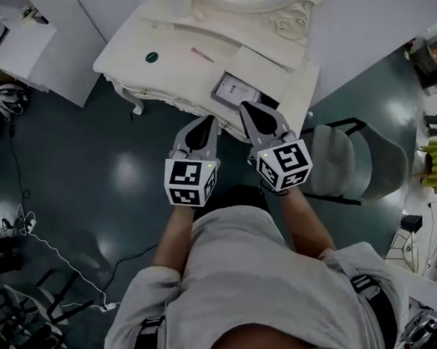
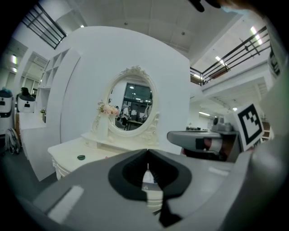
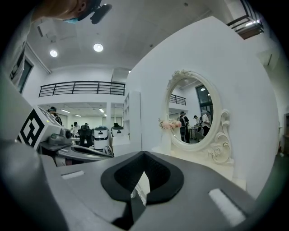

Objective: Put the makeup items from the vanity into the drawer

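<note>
The white vanity (image 1: 176,68) stands just ahead of me, under an oval mirror (image 2: 131,101). On its top lie a small dark green round item (image 1: 151,57), also visible from the left gripper view (image 2: 81,157), and a thin pink stick (image 1: 202,54). A grey-rimmed rectangular tray or drawer (image 1: 236,90) sits at the front edge; I cannot tell which. My left gripper (image 1: 211,121) and right gripper (image 1: 244,107) are side by side short of that edge. Both are shut and hold nothing. Neither touches the vanity.
A grey chair (image 1: 357,159) stands right of me, beside the vanity's right end. A vase of pink flowers (image 2: 104,118) stands next to the mirror. White cabinets (image 1: 12,43) are at the far left. A white cable (image 1: 51,251) trails over the dark floor on the left.
</note>
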`<state>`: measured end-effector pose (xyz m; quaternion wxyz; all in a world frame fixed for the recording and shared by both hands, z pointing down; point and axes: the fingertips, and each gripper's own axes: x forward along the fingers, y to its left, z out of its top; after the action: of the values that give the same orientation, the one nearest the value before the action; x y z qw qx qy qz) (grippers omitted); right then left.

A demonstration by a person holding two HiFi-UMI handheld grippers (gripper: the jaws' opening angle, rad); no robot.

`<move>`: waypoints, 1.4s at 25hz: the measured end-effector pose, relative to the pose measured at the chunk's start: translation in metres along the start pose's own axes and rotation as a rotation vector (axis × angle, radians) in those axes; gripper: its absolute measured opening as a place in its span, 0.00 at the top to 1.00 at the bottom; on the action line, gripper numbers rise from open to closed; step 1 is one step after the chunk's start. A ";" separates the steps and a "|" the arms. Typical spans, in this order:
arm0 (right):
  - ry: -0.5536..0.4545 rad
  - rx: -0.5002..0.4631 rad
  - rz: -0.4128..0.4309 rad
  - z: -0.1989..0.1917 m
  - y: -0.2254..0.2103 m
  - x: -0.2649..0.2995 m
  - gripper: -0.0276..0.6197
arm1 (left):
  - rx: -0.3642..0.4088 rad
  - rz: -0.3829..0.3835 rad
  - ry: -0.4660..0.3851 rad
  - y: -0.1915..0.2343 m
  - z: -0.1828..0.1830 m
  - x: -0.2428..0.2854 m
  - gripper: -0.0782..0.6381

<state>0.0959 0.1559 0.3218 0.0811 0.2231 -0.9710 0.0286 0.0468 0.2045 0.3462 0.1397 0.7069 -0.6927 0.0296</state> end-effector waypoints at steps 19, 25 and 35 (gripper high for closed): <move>0.109 0.105 0.027 -0.013 -0.045 0.121 0.96 | 0.034 -0.026 0.103 0.091 0.012 0.089 0.89; 0.162 0.166 0.044 -0.036 -0.080 0.165 0.96 | 0.115 -0.081 0.182 0.107 0.016 0.158 0.89; 0.236 0.166 0.084 -0.056 -0.123 0.217 0.96 | 0.274 -0.188 0.347 0.130 0.002 0.223 0.89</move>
<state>-0.0347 -0.0422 0.4162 0.1747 0.1834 -0.9574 0.1384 -0.0734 -0.0125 0.4171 0.1616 0.7649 -0.5790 0.2314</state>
